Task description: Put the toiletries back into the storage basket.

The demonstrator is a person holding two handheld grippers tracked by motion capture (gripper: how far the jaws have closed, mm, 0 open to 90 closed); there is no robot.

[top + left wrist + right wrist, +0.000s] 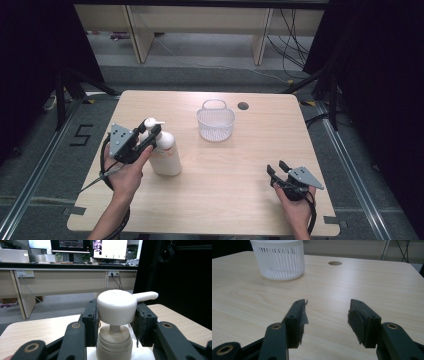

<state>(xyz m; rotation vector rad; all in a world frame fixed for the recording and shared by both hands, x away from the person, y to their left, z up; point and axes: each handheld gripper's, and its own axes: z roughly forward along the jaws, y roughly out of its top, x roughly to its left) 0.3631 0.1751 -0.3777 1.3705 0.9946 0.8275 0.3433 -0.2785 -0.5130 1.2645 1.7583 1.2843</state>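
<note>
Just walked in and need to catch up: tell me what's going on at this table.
A person holds a gripper in each hand. The left gripper is closed on the pump head of a white soap bottle standing upright on the wooden table. The right gripper rests near the table's right front edge with its jaws open and nothing between them. A white basket sits farther back, near the middle.

One pump bottle, one basket

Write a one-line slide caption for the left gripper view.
Left gripper clamps the white pump head of a lotion bottle at the table's edge.
</note>
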